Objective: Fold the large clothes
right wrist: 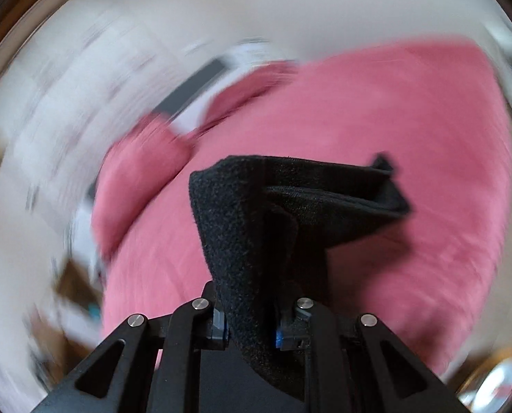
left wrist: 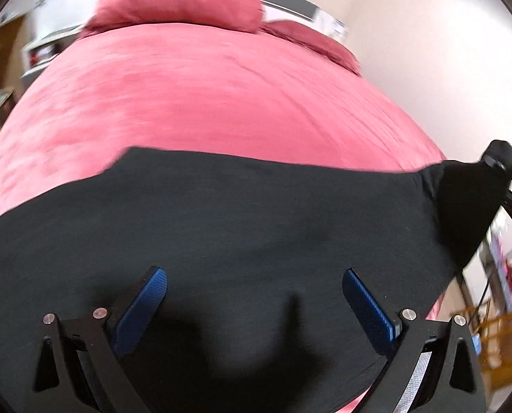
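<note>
right tool (right wrist: 252, 334) pinches the black garment (left wrist: 221, 213); left tool (left wrist: 256, 296) spread above it.

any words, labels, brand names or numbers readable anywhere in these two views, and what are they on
None can be read.
Black garment: plain cloth, no print or tag showing in either view.
Pink bedcover: plain.
Left gripper and right gripper: no markings visible.
Shelves and clutter at the room's edges: too blurred to tell whether anything is written there.
</note>
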Demonstrator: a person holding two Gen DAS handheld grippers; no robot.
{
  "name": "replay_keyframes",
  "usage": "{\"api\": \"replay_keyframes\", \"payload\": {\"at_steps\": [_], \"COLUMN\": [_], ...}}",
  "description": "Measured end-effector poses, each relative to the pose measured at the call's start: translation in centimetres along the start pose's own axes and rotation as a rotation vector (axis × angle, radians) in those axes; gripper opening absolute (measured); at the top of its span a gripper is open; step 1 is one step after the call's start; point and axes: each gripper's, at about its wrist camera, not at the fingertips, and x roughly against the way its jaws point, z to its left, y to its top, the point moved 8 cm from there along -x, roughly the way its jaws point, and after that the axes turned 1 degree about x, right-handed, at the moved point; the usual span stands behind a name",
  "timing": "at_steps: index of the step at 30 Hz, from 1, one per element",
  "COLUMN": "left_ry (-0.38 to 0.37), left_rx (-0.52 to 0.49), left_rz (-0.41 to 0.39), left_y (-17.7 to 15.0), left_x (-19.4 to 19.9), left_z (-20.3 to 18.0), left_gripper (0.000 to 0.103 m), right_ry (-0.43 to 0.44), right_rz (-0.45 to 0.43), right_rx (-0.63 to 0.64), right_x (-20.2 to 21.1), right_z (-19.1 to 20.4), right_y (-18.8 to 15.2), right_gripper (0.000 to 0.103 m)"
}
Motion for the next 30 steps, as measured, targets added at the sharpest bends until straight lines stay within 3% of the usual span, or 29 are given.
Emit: {"api": "replay_keyframes", "payload": {"at_steps": [3,6,9,10,11,13,16,21,23,27,30], "left_ry": [0.023,0.034,0.030,0.033,0.031,0.015,-0.012,-0.075,-0.104,-0.176,-0.122], "left_rx": [0.082,0.149,0.164,0.154,0.142,0.124,0.121,0.101,0.095,0.072,0.026], "left_rz": [-0.032,-0.009,0.002,0.004,0.007,0.021,0.038,0.074,0.100,0.175,0.188], "left_y": [-0.2,-0.9,-1.2,-1.2,-1.3,-1.6,-1.3,-1.2,-1.1,-1.4,-0.8], "left_x": [0.9,0.7,0.1,0.1,0.2,0.6,1.1,0.2,-0.4,-2.3,-4.0], "left_z": [2.8,4.7,4.6,4.4,4.4,4.4,4.2,1.5,0.3,-2.9,-4.4], "left_gripper": [0.103,0.103,0.103,0.103,0.103,0.103,0.103,0.103,0.103,0.103,0.103], "right_ry": [0.014,0.031,0.014,0.004,-0.039,-0.097,-0.081,0.001,0.050,0.010,0.025], "right_rz": [0.078,0.203,0.400,0.481,0.503,0.442,0.443,0.419,0.400,0.287,0.230], "right_rx": [0.422,0.804,0.955,0.962,0.967,0.989,0.900,0.655,0.491,-0.003,-0.313], "right_x": [-1.1,-3.2,-6.3,-7.4,-8.1,-7.9,-6.1,-1.7,-0.2,1.5,2.1], "right_z": [9.5,16.3,17.4,17.0,16.6,17.0,17.1,15.0,13.6,6.1,1.0], "right_y": [-5.8,-16.2,-25.8,-28.3,-29.7,-30.0,-29.3,-27.5,-25.9,-21.1,-19.6], "right_gripper": [0.017,0.018,0.020,0.027,0.029,0.035,0.048,0.051,0.051,0.051,0.052]}}
